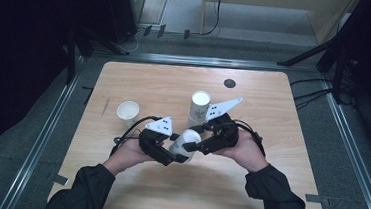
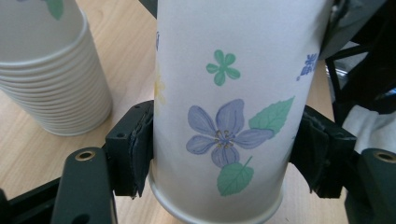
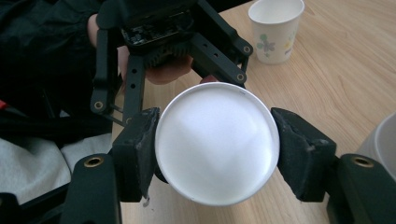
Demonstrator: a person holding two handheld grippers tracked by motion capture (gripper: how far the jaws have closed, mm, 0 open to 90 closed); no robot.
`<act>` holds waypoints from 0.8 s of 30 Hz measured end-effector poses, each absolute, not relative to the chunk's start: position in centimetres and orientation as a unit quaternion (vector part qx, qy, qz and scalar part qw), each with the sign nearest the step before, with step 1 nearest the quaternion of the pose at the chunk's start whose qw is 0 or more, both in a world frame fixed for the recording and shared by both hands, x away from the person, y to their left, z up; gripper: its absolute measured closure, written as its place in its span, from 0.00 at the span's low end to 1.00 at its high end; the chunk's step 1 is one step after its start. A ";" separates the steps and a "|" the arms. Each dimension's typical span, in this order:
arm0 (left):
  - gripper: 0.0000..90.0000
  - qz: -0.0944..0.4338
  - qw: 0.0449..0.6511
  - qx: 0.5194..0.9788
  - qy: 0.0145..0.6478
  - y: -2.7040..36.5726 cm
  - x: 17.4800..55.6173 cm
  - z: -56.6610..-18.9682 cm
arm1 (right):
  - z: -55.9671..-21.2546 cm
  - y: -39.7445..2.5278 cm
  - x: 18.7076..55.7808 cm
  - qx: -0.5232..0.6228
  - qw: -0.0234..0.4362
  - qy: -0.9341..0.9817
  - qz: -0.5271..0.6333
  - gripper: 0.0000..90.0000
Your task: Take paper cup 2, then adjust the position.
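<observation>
A white paper cup [image 1: 184, 140] printed with blue and green flowers [image 2: 224, 133] is held just above the table, tipped on its side between both hands. My left gripper [image 2: 219, 156] is shut on its wall near one rolled end, both pads pressed against the paper. My right gripper [image 3: 217, 144] is shut on the other end, whose round white face [image 3: 217, 140] looks at that camera. In the high view the left gripper [image 1: 175, 155] and the right gripper [image 1: 201, 146] meet at the cup near the table's middle front.
A stack of upturned flowered cups [image 1: 199, 107] stands just behind the grippers, close by in the left gripper view [image 2: 49, 79]. A single upright cup [image 1: 128, 111] sits to the left. A dark round grommet [image 1: 230, 83] lies near the wooden table's [image 1: 271, 141] far edge.
</observation>
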State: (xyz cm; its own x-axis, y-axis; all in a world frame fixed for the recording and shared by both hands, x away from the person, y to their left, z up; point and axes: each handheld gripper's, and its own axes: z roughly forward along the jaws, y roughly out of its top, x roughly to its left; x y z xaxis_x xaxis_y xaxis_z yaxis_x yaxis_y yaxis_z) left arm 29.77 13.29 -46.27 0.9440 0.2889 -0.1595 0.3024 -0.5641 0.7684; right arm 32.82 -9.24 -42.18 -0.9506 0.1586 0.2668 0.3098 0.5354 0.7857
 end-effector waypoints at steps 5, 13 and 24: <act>0.33 -0.015 0.427 0.888 0.174 13.5 30.0 -46.1 | -42.1 -9.8 33.0 -0.127 0.076 -0.870 -0.469 0.30; 0.33 -0.008 0.392 0.905 0.165 14.3 30.4 -44.4 | -43.3 -12.5 32.4 -0.119 0.028 -0.876 -0.466 0.29; 0.32 -0.014 0.333 0.932 0.141 13.4 31.6 -44.2 | -44.6 -13.0 31.3 -0.122 0.014 -0.884 -0.452 0.30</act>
